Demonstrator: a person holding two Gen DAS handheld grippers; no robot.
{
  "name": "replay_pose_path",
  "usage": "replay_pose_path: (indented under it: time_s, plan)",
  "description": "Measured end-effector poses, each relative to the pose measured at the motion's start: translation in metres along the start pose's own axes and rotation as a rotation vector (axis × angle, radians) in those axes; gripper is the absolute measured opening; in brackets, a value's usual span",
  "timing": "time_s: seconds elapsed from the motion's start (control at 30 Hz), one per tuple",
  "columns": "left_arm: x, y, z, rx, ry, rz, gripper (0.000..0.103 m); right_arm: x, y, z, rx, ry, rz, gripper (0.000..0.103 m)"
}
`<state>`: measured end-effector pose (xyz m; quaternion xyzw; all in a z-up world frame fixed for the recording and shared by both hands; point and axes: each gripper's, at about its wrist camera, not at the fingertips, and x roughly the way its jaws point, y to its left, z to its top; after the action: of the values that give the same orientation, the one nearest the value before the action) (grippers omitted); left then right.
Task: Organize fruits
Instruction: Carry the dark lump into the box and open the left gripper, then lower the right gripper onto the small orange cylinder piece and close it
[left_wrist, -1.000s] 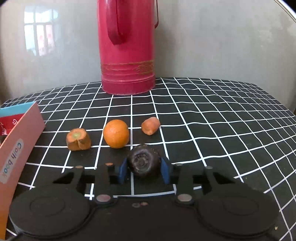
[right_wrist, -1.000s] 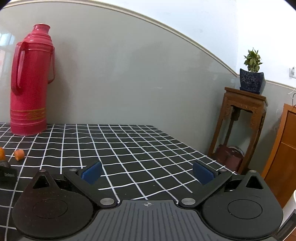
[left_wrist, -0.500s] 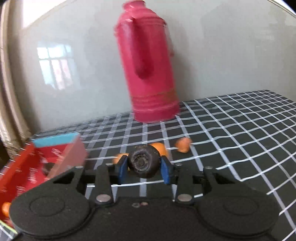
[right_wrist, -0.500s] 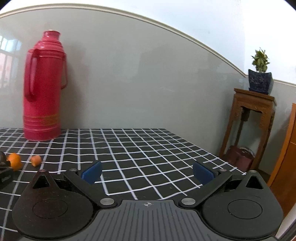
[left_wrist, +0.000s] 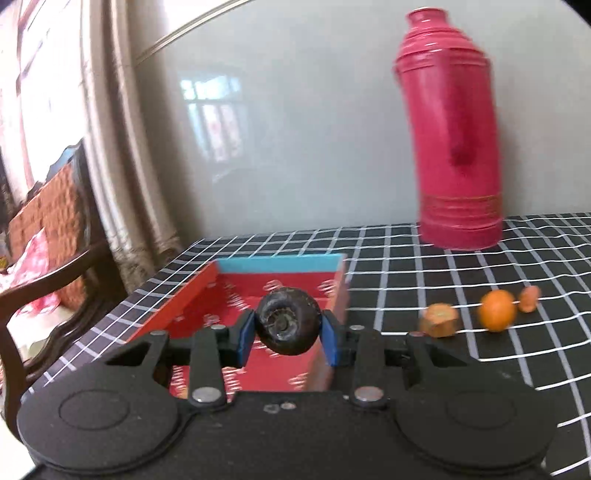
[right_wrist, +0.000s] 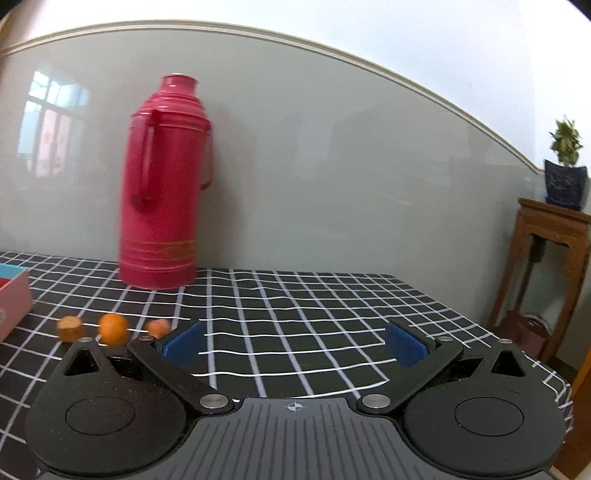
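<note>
Drop-off step: left gripper (left_wrist: 288, 334) clamps dark fruit (left_wrist: 289, 321) over red box (left_wrist: 236, 295) at 12 o'clock, nxt lower & release; right gripper (right_wrist: 293, 341) wide, empty

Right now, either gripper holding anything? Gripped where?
The left gripper holds the dark round fruit, blue pads clamped on its two opposite sides, over the red box. The right gripper is open and holds nothing.

Soft daylight fills both views; a window reflection glares on the glossy wall (left_wrist: 295, 155). Motion blur smears the flask (left_wrist: 456, 147) and orange (left_wrist: 496, 310) in the left view. Fisheye bends lines, with dark corners
</note>
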<state>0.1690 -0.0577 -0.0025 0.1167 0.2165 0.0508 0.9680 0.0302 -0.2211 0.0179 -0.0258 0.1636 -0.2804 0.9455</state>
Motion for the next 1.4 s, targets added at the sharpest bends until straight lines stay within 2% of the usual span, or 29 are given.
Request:
replay_pose_path:
  time_s: [0.23,0.5,1.03,1.1,1.13,1.23,1.4]
  plan:
    - [0.011,0.032,-0.005,-0.040,0.084,0.034,0.028,-0.003,0.026,0.002,-0.016,-0.001,0.061,0.103]
    - [0.020,0.058,-0.010,-0.109,0.191,0.023,0.029,-0.009,0.052,0.001,-0.043,-0.003,0.132,0.103]
    - [0.009,0.093,-0.012,-0.136,0.183,0.023,0.034,0.000,0.079,0.005,-0.065,0.026,0.234,0.103]
    - [0.006,0.098,-0.013,-0.141,0.176,0.028,0.047,0.006,0.080,0.006,-0.074,0.039,0.258,0.103]
    - [0.004,0.101,-0.013,-0.142,0.169,0.035,0.051,0.008,0.081,0.006,-0.081,0.044,0.267,0.103]
    - [0.000,0.106,-0.013,-0.137,0.145,0.053,0.053,0.015,0.083,0.006,-0.102,0.057,0.294,0.103]
    - [-0.005,0.111,-0.013,-0.137,0.126,0.072,0.066,0.025,0.083,0.004,-0.102,0.082,0.332,0.103]
